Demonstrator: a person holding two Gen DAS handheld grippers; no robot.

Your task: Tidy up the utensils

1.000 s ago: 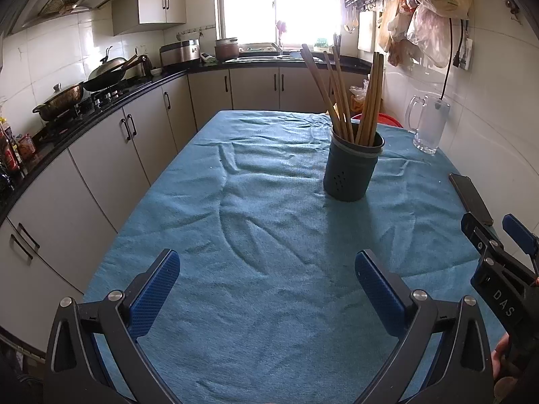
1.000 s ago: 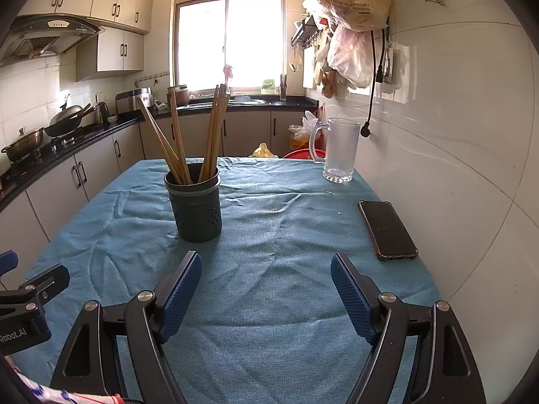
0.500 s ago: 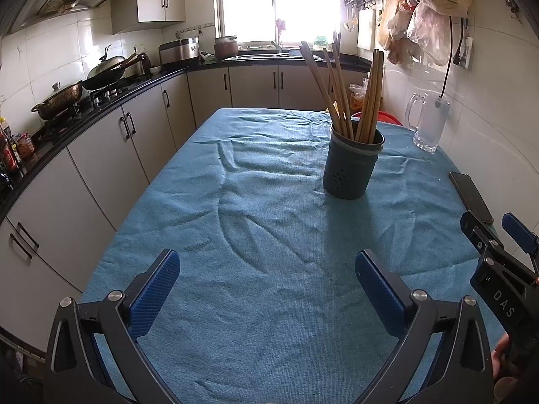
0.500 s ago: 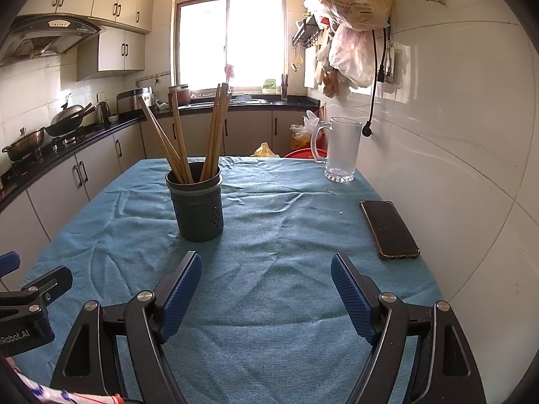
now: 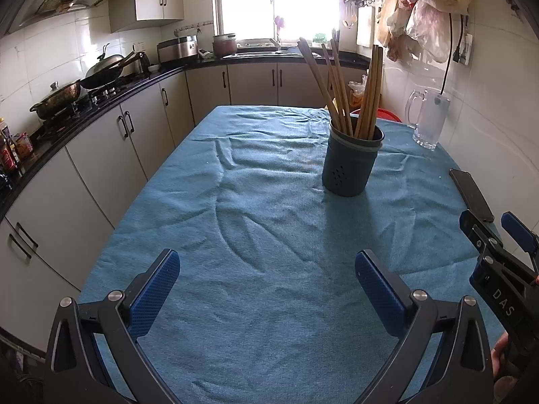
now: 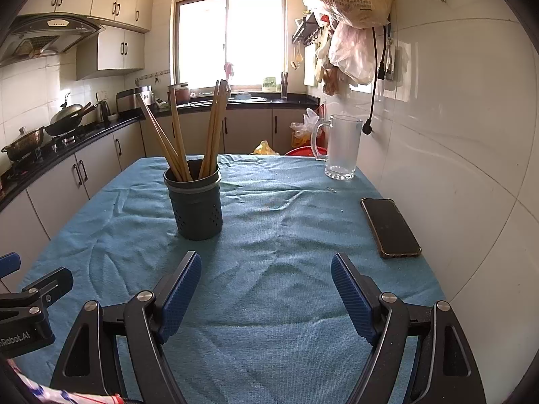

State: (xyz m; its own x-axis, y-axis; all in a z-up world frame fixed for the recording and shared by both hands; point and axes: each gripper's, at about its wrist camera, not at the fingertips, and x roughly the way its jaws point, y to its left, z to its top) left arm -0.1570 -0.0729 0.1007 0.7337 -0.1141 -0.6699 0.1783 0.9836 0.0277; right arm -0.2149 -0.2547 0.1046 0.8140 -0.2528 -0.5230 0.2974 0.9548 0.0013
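A dark grey perforated holder [image 5: 350, 165] [image 6: 196, 205] stands upright on the blue tablecloth [image 5: 262, 235] [image 6: 269, 269]. Several wooden chopsticks [image 5: 340, 91] [image 6: 188, 131] lean inside it. My left gripper [image 5: 267, 271] hovers open over the near cloth, nothing between its blue pads. My right gripper [image 6: 266, 271] is likewise open and empty, with the holder ahead and slightly left of it. In the left wrist view the right gripper [image 5: 492, 225] shows at the right edge; in the right wrist view the left gripper's finger [image 6: 43, 286] shows at the left edge.
A black phone [image 6: 390, 227] [image 5: 471, 195] lies on the cloth near the tiled wall. A glass mug [image 6: 340, 148] [image 5: 429, 119] stands at the far right corner. Cabinets and a stove with pans [image 5: 60, 97] run along the left; bags [image 6: 353, 17] hang on the right wall.
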